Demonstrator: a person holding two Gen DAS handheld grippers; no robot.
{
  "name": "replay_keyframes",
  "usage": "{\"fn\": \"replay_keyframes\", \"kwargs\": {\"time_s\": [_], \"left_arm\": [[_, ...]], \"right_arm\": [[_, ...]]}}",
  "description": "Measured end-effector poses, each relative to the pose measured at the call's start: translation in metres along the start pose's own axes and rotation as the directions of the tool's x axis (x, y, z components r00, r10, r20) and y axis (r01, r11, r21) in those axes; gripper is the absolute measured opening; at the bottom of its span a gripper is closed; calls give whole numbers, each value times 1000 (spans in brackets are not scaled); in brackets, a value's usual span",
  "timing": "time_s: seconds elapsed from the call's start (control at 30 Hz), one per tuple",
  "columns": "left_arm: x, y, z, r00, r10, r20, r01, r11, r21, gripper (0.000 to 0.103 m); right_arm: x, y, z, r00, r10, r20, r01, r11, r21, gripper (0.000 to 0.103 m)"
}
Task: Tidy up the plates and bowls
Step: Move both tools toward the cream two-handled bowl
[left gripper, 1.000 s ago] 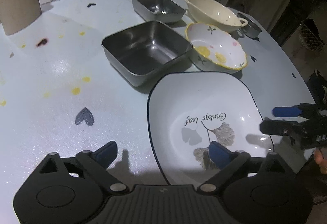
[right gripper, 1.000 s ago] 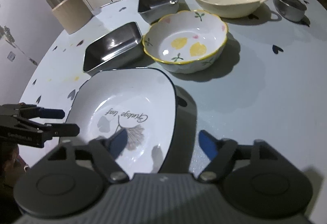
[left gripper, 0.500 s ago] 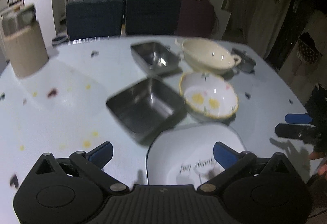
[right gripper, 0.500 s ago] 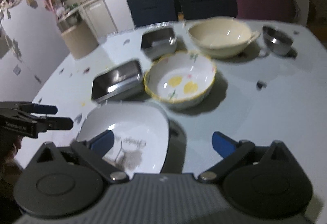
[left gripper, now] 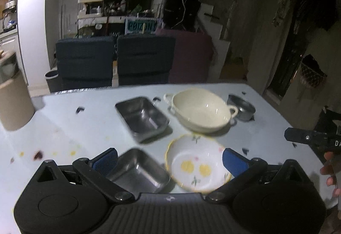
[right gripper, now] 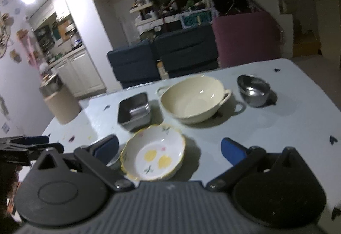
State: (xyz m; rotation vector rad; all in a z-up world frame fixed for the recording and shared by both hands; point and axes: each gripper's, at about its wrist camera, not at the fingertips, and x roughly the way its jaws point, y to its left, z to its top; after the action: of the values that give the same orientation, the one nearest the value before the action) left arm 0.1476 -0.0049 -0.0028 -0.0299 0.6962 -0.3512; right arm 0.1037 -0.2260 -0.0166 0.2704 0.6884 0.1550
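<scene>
Left gripper (left gripper: 169, 160): jaws spread wide, nothing held.
Right gripper (right gripper: 169, 148): jaws spread wide, nothing held, above lemon bowl (right gripper: 153, 158).

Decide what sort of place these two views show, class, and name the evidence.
Most likely a home dining area open to a kitchen: a table set with bowls such as the cream bowl, upholstered chairs behind it, and kitchen cabinets.

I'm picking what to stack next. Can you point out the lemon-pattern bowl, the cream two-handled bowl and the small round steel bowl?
lemon-pattern bowl (right gripper: 153, 154): right wrist view, on its white inside floor.
cream two-handled bowl (right gripper: 191, 101): right wrist view, on its inner wall.
small round steel bowl (right gripper: 253, 90): right wrist view, on its shiny inside.
</scene>
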Motion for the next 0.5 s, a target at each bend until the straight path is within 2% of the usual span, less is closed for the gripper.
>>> {"fn": "replay_keyframes", "kwargs": {"time_s": [0.23,0.5], "left_arm": [[31,-10,30,999,-1,49,1,1000,10,103],[72,-10,64,996,15,84,-19,999,38,102]], "right_arm": [[24,-19,26,998,-55,43,52,997,61,103],[51,-39,49,995,-85,51,78,989,124,103]]}}
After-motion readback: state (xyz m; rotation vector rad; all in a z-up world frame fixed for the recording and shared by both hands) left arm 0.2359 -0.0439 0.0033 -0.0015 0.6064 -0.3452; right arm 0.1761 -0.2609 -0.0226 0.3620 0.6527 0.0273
